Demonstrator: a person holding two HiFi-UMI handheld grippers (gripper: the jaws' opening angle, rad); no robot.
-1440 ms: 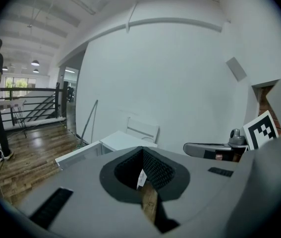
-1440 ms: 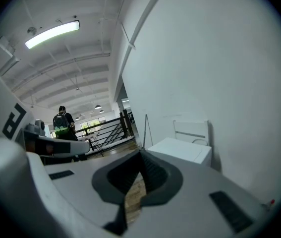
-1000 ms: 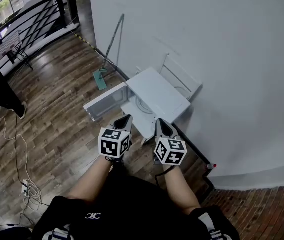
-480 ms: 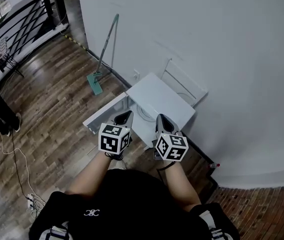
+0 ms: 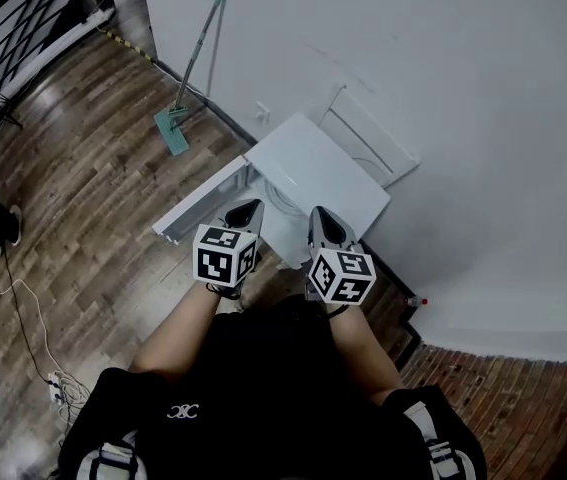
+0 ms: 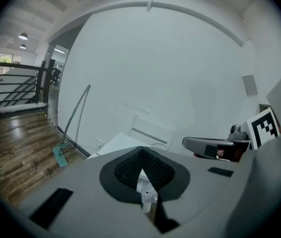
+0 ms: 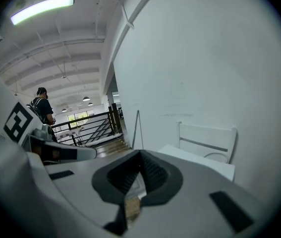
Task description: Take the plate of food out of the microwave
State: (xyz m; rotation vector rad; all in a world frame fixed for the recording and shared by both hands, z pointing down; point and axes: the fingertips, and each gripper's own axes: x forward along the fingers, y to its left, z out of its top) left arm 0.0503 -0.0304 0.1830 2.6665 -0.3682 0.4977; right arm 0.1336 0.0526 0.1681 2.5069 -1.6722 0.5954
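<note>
Head view looks steeply down on a white microwave (image 5: 315, 173) that stands on the wooden floor (image 5: 83, 178) close to a white wall (image 5: 463, 78), its door (image 5: 198, 200) swung wide open toward the left. Inside the open cavity a pale round rim shows, the plate (image 5: 281, 204), sitting low in the middle; whether food lies on it is too small to tell. The left gripper (image 5: 249, 209) and the right gripper (image 5: 320, 218) are held side by side just in front of the opening, both pointing at it and apart from the plate, each with its marker cube nearer the person. In the left gripper view the fingers (image 6: 130, 168) meet at their tips with nothing between them, and the microwave's top shows beyond. In the right gripper view the fingers (image 7: 152, 171) likewise close to a point and hold nothing. A white rack (image 5: 375, 146) leans between the microwave and the wall. A mop (image 5: 191, 73) with a green head leans on the wall farther left, well apart from the microwave. A dark railing (image 5: 8, 23) crosses the upper left corner, and a thin cable (image 5: 25, 320) trails over the floor at the left. A person (image 7: 42, 108) in dark clothes stands far off by the railing in the right gripper view.
</note>
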